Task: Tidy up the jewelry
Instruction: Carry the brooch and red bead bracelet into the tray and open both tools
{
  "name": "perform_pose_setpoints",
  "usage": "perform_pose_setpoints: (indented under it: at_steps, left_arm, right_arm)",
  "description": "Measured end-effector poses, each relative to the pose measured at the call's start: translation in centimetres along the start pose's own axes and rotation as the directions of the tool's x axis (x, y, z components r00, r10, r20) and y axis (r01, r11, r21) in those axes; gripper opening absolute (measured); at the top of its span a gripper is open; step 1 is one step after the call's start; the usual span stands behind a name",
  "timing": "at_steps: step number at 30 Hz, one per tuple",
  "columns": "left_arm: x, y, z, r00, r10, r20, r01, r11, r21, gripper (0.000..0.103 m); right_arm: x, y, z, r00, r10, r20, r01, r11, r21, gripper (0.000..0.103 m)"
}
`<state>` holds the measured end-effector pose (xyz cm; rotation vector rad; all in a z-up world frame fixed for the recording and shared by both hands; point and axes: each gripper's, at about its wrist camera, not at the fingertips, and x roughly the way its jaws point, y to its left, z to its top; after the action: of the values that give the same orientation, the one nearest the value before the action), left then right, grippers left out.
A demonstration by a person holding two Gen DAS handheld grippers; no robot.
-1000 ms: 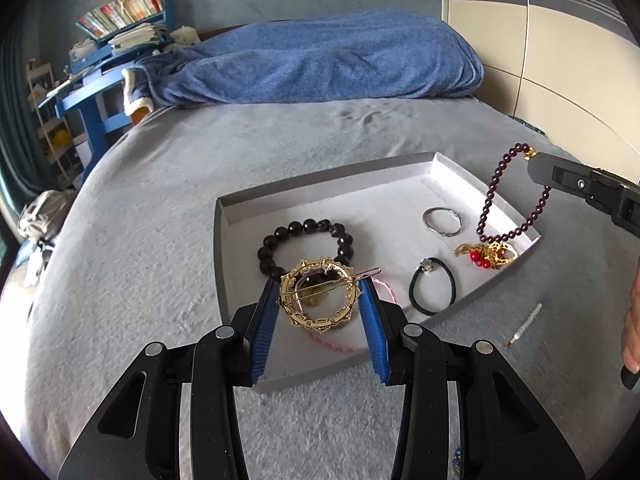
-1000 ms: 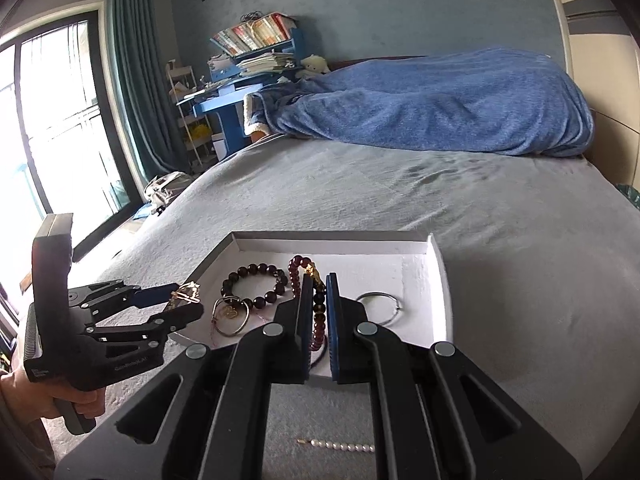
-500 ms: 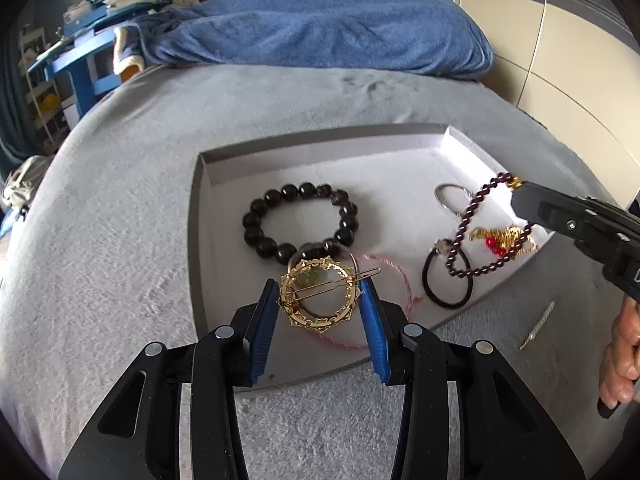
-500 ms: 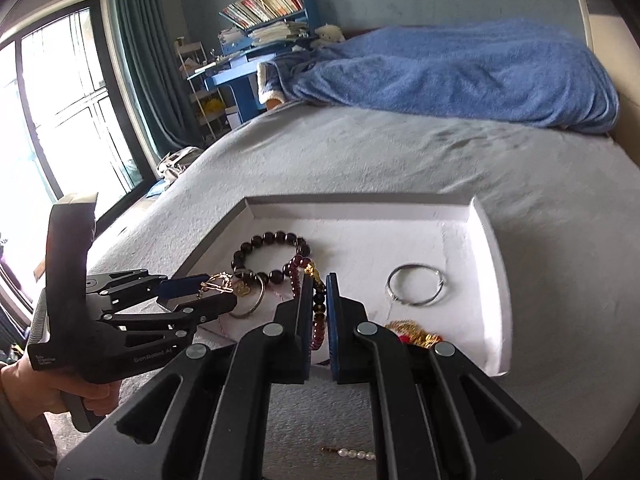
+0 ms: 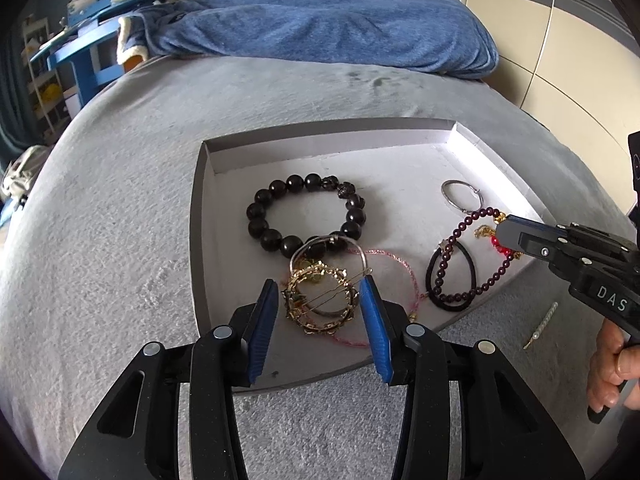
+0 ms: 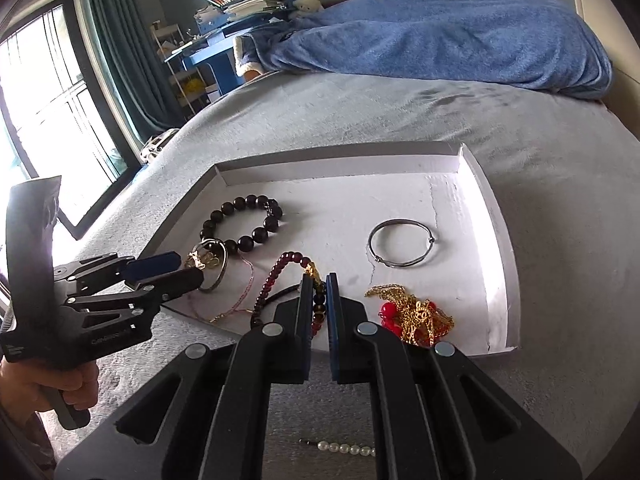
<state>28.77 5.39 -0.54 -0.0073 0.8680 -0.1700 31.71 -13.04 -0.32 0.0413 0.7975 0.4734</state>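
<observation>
The bed fills most of the room from where I stand, spread with a grey, nubbly cover, and a rumpled blue blanket is heaped across its far end. Beyond the tray's far-left corner a blue desk carries stacked books, with dark teal curtains and a bright window further left. The landmark is the shallow white tray lying flat on the cover, its long sides running left to right. Inside it, toward the far-left corner, lies a black bead bracelet — flat, a round loop. Toward the far-right wall sits a thin silver bangle, also flat. At the tray's near-right corner is a tangle of gold chain with red beads. A black hair tie lies near the front edge, its oval running front to back. The right gripper reaches over the tray's near edge with its jaws pinched narrow on a dark red bead strand, whose loop stretches away to the left, draped over the hair tie. The left gripper hovers over the tray's near-left part, jaws part-way apart with a gold ornate ring clip between them; its thin pin slants up to the right — whether the pads press it I cannot tell. A thin pink cord loops under it. Off the tray, just before its front edge, a short pearl strand lies on the cover.
</observation>
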Motion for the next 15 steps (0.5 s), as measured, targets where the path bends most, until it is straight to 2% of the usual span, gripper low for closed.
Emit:
perform_pose_setpoints:
  at_steps: [2,3,7,9,11,12,15]
  left_arm:
    - [0.0,-0.1,0.0,1.0,0.004,0.002,-0.004,1.0,0.002,0.047]
    - [-0.1,-0.2,0.0,1.0,0.006,0.004,-0.006,1.0,0.003,0.049]
    - [-0.3,-0.3,0.1,1.0,0.011,0.008,-0.011,1.0,0.002,0.054]
    - [-0.5,-0.4,0.2,1.0,0.014,0.02,-0.014,1.0,0.002,0.067]
    - [-0.9,-0.5,0.2,0.999,0.022,0.035,-0.022,1.0,0.002,0.074]
    - [-1.0,-0.6,0.2,0.999,0.024,0.039,-0.024,1.0,0.002,0.075]
    - [-1.4,-0.8,0.2,0.999,0.023,0.049,-0.023,1.0,-0.004,0.076]
  right_arm:
    - [0.0,-0.1,0.0,1.0,-0.013,0.0,0.013,1.0,0.005,0.012]
    - [-0.1,-0.2,0.0,1.0,-0.011,0.002,0.011,1.0,0.009,0.017]
    - [-0.9,-0.5,0.3,1.0,-0.006,0.03,0.006,1.0,0.024,0.026]
    - [-1.4,-0.6,0.5,0.999,-0.006,0.046,0.005,1.0,0.029,0.031]
    - [-2.0,-0.7,0.6,0.998,-0.009,0.066,0.006,0.999,0.038,0.037]
    - [-2.2,-0.7,0.6,0.997,-0.01,0.072,0.007,0.999,0.042,0.041]
    - [-2.9,-0.9,0.5,0.996,-0.02,0.083,0.015,0.998,0.054,0.044]
